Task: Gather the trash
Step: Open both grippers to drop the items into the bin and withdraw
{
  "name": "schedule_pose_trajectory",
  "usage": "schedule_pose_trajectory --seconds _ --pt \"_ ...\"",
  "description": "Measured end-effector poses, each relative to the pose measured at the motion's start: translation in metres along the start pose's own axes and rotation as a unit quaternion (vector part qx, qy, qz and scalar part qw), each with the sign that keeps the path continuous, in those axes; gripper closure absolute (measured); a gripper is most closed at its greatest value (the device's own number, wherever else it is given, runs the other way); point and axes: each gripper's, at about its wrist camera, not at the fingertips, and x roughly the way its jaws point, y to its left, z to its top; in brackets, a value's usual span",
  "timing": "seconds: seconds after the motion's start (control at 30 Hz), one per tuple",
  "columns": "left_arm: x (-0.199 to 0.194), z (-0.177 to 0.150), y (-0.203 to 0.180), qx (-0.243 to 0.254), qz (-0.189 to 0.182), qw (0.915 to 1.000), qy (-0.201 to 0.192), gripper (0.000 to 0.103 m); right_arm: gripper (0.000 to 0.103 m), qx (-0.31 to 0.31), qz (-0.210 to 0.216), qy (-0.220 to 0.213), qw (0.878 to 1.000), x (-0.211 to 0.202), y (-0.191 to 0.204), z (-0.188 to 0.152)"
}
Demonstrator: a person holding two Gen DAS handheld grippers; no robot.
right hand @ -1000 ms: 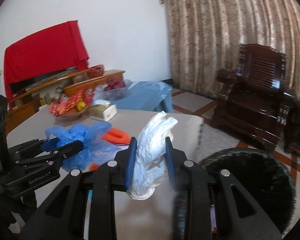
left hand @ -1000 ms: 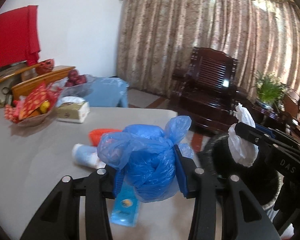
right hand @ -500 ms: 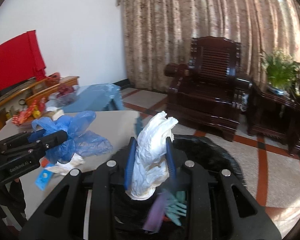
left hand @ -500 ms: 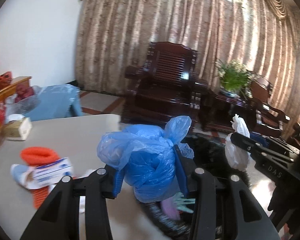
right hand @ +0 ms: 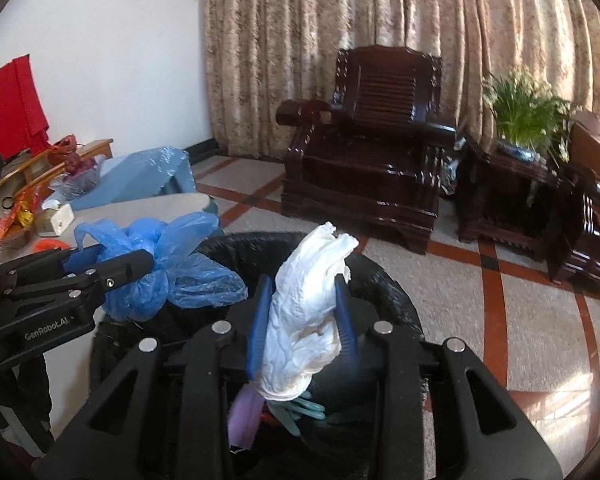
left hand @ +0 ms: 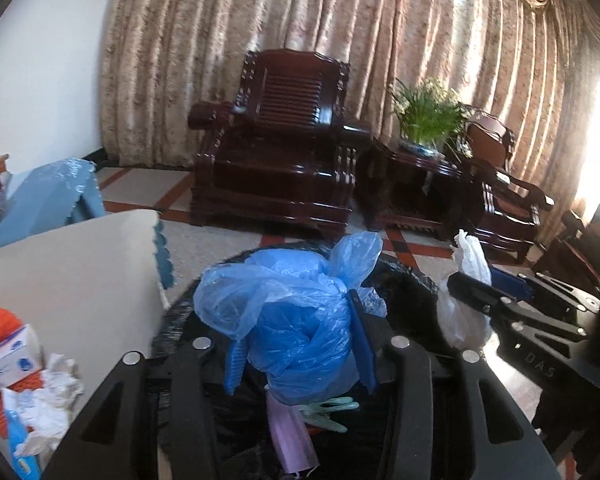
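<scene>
Overhanging bin rim (right hand: 384, 280), both bags

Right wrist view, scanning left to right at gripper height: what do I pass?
left gripper → blue plastic bag it holds → crumpled white bag in the right gripper, over the black-lined trash bin → tiled floor.

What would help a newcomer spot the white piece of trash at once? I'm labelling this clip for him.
Start at the black-lined trash bin on the floor beside the table. Two hand-held grippers hang over its mouth; the right hand-held gripper is shut on the crumpled white bag. Its neighbour in the left hand-held gripper is a knotted blue bag, so colour alone decides.
</scene>
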Motion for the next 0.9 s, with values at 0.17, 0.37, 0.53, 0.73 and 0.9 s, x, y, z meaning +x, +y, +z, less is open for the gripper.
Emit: schedule_pose_trajectory --seconds 0.17,0.37,0.53,0.73,0.9 --pt "0.011 -0.002 -0.003 0.000 -0.009 0.9999 0.007 0.041 0.042 0.012 -0.022 0.002 1.000 0.003 -0.012 -0.007" --pt "-0.007 0.000 0.007 -0.010 -0.005 0.9999 -0.005 0.029 0.011 0.030 -0.031 -0.013 0.999 -0.009 -0.016 -0.009" --pt "-0.040 0.003 0.026 -0.019 0.025 0.9991 -0.027 0.020 0.005 0.051 -0.008 -0.024 0.998 -0.022 -0.008 0.002" --pt "-0.092 -0.005 0.068 -0.035 0.084 0.9944 -0.053 0.019 0.005 0.035 0.042 -0.044 0.998 -0.032 0.042 0.012" --pt "-0.132 -0.023 0.111 -0.055 0.146 0.9859 -0.062 0.019 0.005 0.011 0.099 -0.048 0.994 -0.031 0.101 0.020"
